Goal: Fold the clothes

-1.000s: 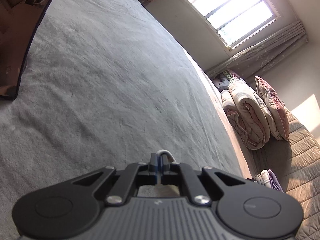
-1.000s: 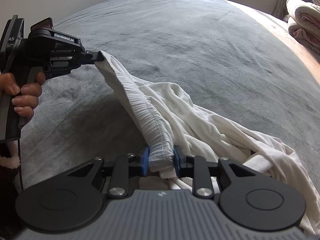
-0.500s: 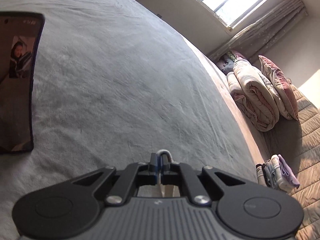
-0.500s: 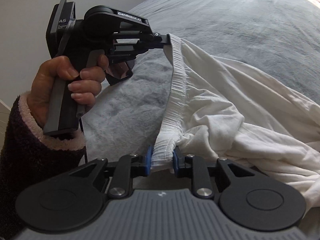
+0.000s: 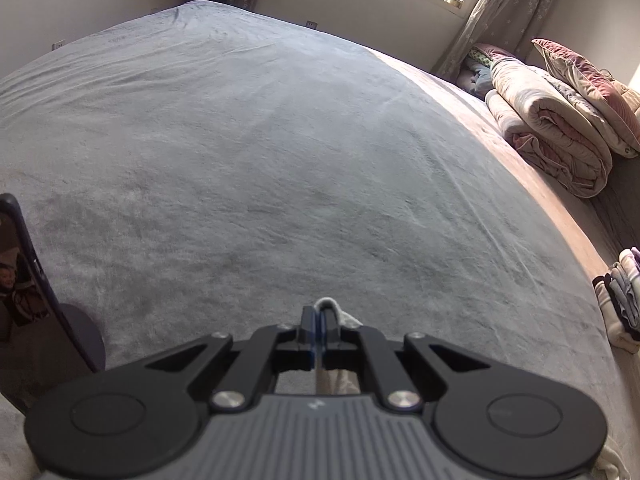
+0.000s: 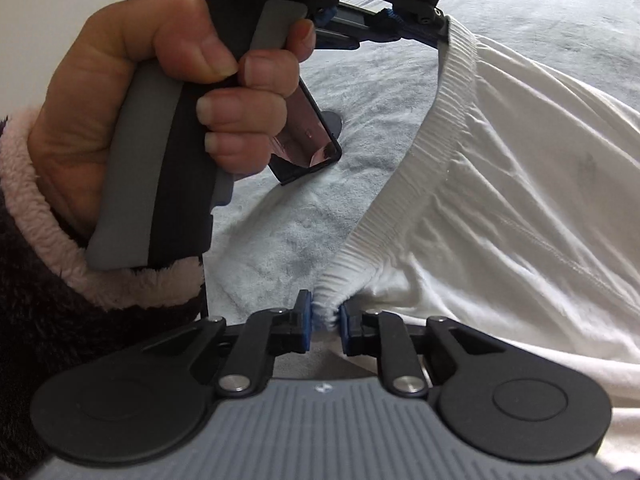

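Observation:
A white garment [image 6: 520,184] with a ribbed elastic waistband [image 6: 436,152] hangs over the grey bed cover [image 6: 280,248]. My right gripper [image 6: 325,326] is shut on one end of the waistband. My left gripper [image 6: 444,26] is shut on the other end, above and beyond it, with the band stretched between the two. In the left wrist view the left gripper [image 5: 320,330] pinches a small fold of white cloth [image 5: 332,308] above the cover [image 5: 280,152]; the garment's body is hidden under it.
A phone on a round stand [image 5: 28,300] stands on the bed at the left and shows behind the hand [image 6: 308,140]. Rolled quilts and a pillow [image 5: 560,120] lie at the right. A small stack of folded clothes [image 5: 620,300] sits at the right edge.
The two grippers have come much closer together, both still holding the waistband. The left wrist view has swung round and levelled over the bed. The waistband is now stretched straighter between them.

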